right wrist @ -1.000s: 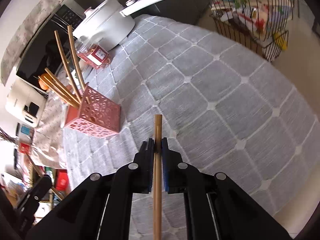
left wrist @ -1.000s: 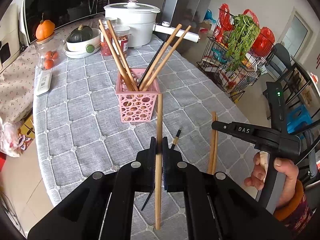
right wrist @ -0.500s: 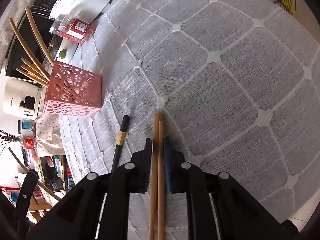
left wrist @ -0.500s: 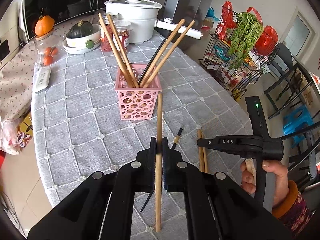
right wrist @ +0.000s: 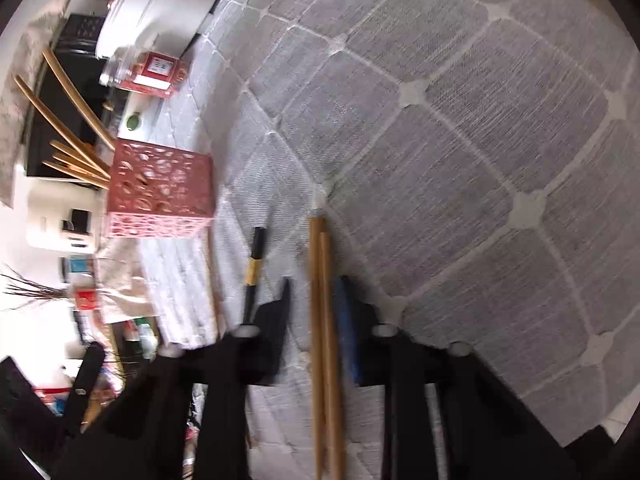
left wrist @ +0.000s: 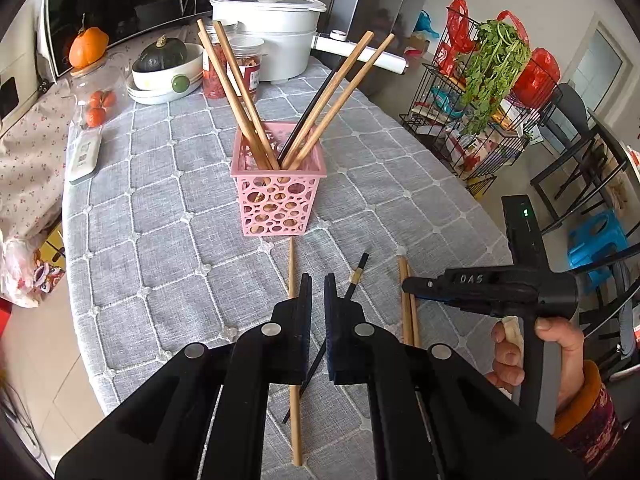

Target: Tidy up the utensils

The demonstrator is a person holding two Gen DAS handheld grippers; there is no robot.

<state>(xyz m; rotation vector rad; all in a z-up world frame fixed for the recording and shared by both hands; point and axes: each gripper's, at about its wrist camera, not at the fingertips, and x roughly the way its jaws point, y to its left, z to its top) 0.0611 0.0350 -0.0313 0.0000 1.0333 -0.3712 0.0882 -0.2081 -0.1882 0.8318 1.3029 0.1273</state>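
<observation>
Straddling two wooden chopsticks (right wrist: 325, 320) near the pink basket (left wrist: 278, 204), the right gripper (right wrist: 314, 300) narrows, pads not yet pressing; the left gripper (left wrist: 318, 300) hangs nearly shut, empty, above one black chopstick (left wrist: 357, 276).

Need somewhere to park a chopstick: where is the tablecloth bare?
Bare: the tablecloth between the pink basket and the remote, and right of the basket to the cloth's edge. Crowded: loose chopsticks in front of the basket; jars and pot behind.

- Basket (left wrist: 278, 204): 1, pink.
- Wooden chopsticks in basket (left wrist: 240, 92): 4.
- Black chopstick in basket (left wrist: 310, 116): 1.
- Wooden chopsticks on cloth (left wrist: 407, 304): 3.
- Black chopstick on cloth (left wrist: 356, 278): 1.
- Jars (left wrist: 246, 62): 2.
- Pot (left wrist: 268, 28): 1.
</observation>
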